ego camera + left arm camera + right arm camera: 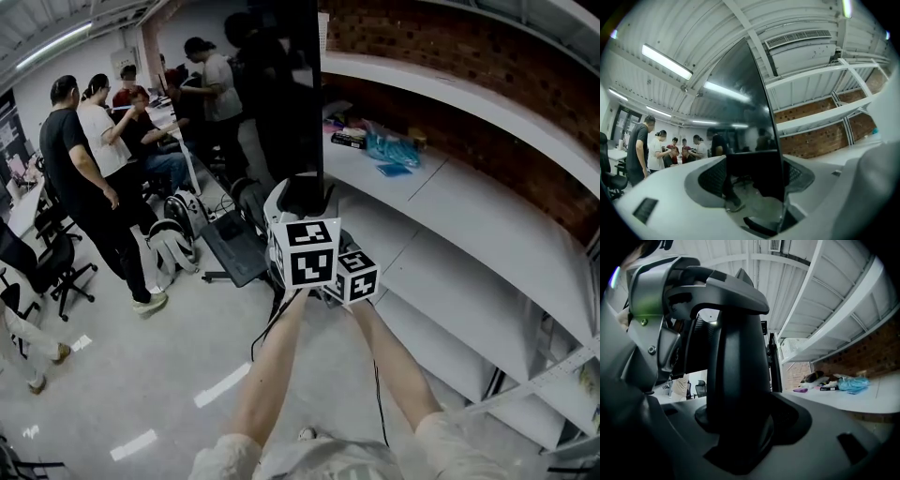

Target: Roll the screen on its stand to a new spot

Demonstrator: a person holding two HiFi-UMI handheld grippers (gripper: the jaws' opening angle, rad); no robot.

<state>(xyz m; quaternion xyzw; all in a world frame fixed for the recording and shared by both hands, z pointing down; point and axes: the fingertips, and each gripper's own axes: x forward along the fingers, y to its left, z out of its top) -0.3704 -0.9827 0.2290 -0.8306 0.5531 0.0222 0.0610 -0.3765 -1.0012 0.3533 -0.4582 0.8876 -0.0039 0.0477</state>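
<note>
Black-and-white marker cubes showed the two tools close together just ahead of the person's forearms. The left hand-held gripper (304, 249) and the right hand-held gripper (355, 275) were side by side, both low at the stand (278, 204) of the screen (292, 94). The left one had its jaws wide apart, with the lower edge of the screen straight ahead and nothing pressed between them. The right one also had its jaws apart; a dark upright post (736, 394) stood directly before them, but no pad was seen pressing on it. I judged this to be the step of taking hold, with the rolling not yet begun. The next move would need a firm closing on a solid part of the stand, then a slow, low push, because the screen was tall. Its long axis was vertical. From the head view it was seen nearly edge-on, with the glossy face turned to the person's left, toward the open floor (169, 375). It stood just beside the long white shelf (469, 216). Farther away a group of people (89, 169) stood on that open side.
</note>
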